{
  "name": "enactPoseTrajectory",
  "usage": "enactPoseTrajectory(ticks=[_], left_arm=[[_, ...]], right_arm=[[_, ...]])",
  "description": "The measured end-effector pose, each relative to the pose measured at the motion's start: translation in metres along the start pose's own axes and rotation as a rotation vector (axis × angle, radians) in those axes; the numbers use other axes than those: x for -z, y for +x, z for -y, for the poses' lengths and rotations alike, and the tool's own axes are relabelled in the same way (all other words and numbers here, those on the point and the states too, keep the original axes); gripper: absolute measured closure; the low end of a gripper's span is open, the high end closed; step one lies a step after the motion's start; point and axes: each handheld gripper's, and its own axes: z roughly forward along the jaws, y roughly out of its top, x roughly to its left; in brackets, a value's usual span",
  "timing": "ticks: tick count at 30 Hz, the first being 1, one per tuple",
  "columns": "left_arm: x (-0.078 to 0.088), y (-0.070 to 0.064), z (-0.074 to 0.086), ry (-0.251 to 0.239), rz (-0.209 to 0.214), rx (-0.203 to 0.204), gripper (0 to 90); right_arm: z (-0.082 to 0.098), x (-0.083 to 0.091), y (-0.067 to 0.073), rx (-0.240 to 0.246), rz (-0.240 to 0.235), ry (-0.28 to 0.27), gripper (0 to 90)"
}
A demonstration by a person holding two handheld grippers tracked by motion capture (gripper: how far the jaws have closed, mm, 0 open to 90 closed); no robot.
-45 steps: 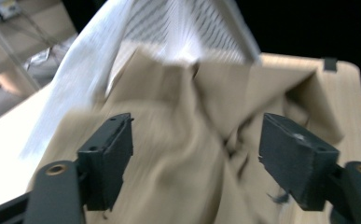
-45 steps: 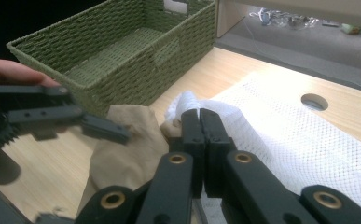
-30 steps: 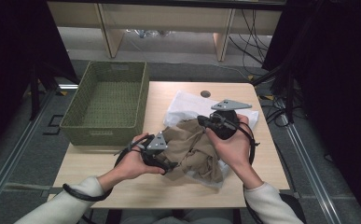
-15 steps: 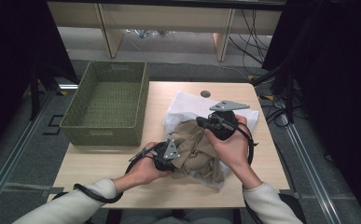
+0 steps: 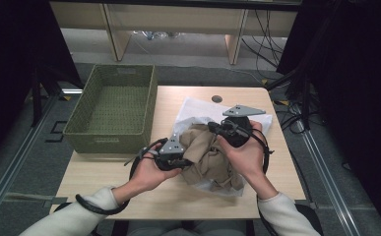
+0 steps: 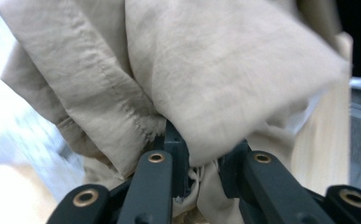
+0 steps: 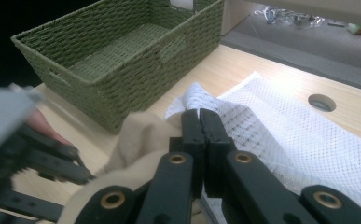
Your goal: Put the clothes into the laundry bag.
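A crumpled beige garment [image 5: 208, 156] lies on a white mesh bag [image 5: 194, 106] at the middle of the table. My left gripper [image 5: 184, 160] is at the garment's left side. Its jaws have just been closing, and in the left gripper view a bunch of the beige garment [image 6: 225, 70] is pinched between them at my left gripper [image 6: 201, 151]. My right gripper [image 5: 213, 127] is held above the garment's far side. In the right gripper view my right gripper [image 7: 200, 116] has its jaws pressed together, and the white mesh bag [image 7: 281, 140] rises in a peak to their tips.
A green woven basket [image 5: 110, 142] stands at the table's left, its inside bare; it also appears in the right gripper view as the green basket [image 7: 122, 51]. A round hole [image 5: 217, 99] sits near the table's far edge. Bare wood [image 5: 99, 179] lies in front of the basket.
My left gripper has moved right into the beige garment, closed on a fold of it and risen a little. The right hand has kept still.
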Motion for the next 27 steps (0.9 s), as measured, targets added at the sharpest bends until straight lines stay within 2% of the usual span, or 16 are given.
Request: enactPoseTrajectory(ticks=[2,3,4,5,6,7,10,15,22,24,25,26,27], left_arm=[[0.008,-0.001,-0.007,-0.023,0.002,-0.024,78.9],[0.011,-0.003,-0.01,-0.032,-0.003,-0.021,79.0],[0.014,-0.004,-0.012,-0.042,-0.005,-0.025,79.2],[0.015,-0.004,-0.013,-0.054,-0.002,-0.033,79.3],[0.017,-0.006,-0.014,-0.054,-0.01,-0.039,79.4],[0.018,-0.007,-0.015,-0.06,-0.012,-0.034,79.5],[0.023,-0.008,-0.02,-0.077,-0.023,-0.051,79.9],[0.032,-0.01,-0.032,-0.12,-0.045,-0.087,81.2],[0.022,-0.006,-0.04,-0.092,-0.059,-0.113,81.9],[0.02,-0.004,-0.046,-0.089,-0.068,-0.119,82.1],[0.021,-0.004,-0.049,-0.09,-0.067,-0.137,82.3],[0.021,-0.005,-0.051,-0.093,-0.066,-0.136,82.6],[0.023,-0.005,-0.053,-0.092,-0.067,-0.143,82.8]], right_arm=[[0.0,0.0,0.001,0.002,-0.002,-0.004,90.0],[0.0,-0.001,0.002,0.018,0.004,-0.016,90.0],[0.0,-0.001,0.003,0.001,-0.009,-0.014,90.0],[-0.001,-0.001,0.003,0.022,-0.014,-0.011,90.0],[-0.001,0.0,0.004,0.006,-0.008,-0.004,90.0],[-0.001,-0.001,0.004,0.029,-0.012,-0.013,90.0],[-0.001,0.0,0.006,0.014,-0.017,-0.011,90.0],[-0.002,0.001,0.008,0.02,-0.027,-0.025,90.0],[-0.002,0.001,0.008,0.021,-0.032,-0.014,90.0],[-0.001,-0.001,0.005,0.007,-0.034,-0.011,90.0],[-0.001,-0.001,0.005,-0.01,-0.031,-0.005,90.0],[-0.001,-0.002,0.003,0.014,-0.036,-0.028,90.0],[-0.001,0.0,0.004,-0.005,-0.028,-0.015,90.0]])
